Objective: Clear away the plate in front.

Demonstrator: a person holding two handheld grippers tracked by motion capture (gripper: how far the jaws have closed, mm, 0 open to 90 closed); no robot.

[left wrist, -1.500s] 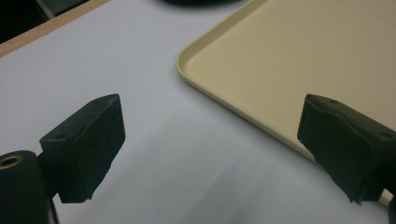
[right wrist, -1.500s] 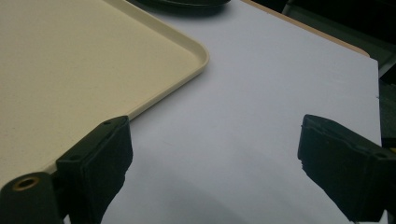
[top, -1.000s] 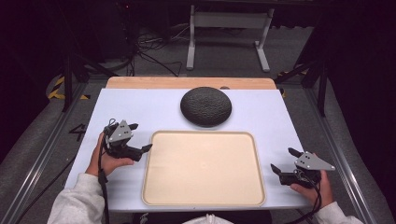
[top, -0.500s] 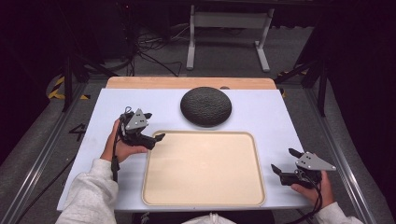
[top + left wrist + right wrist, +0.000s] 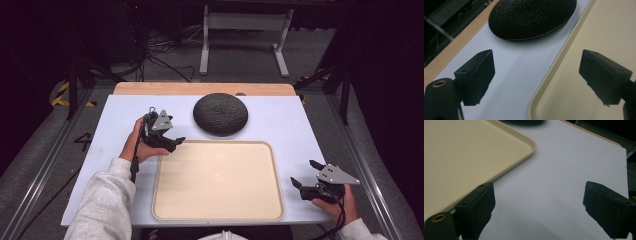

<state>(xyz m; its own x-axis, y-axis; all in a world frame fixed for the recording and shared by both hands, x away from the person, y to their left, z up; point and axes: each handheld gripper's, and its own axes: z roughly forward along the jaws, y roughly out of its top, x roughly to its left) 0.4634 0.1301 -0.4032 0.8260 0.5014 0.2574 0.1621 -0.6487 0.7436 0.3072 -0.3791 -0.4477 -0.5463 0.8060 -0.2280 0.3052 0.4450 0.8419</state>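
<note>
A black textured dome-shaped object [image 5: 220, 113] rests on the white table top [image 5: 280, 120], behind a cream tray [image 5: 218, 180]. My left gripper [image 5: 172, 141] hangs open over the tray's far left corner, pointing toward the dome. In the left gripper view its jaws stand wide apart, with the dome [image 5: 531, 17] ahead and the tray rim [image 5: 554, 70] between them. My right gripper [image 5: 305, 175] is open at the tray's right side, low over the table. Its own view has the tray corner [image 5: 530, 145] at left and bare white table [image 5: 564, 170] between the jaws.
A wooden strip [image 5: 205, 88] borders the table's far edge. Metal rails [image 5: 45, 170] run along both sides. Beyond the table lie cables [image 5: 160, 60] and a white stand [image 5: 245, 30] on a dark floor. The tray holds nothing.
My left gripper has moved forward and to the right, from the table's left part up to the tray's far left corner near the dome. The right gripper has stayed still.
</note>
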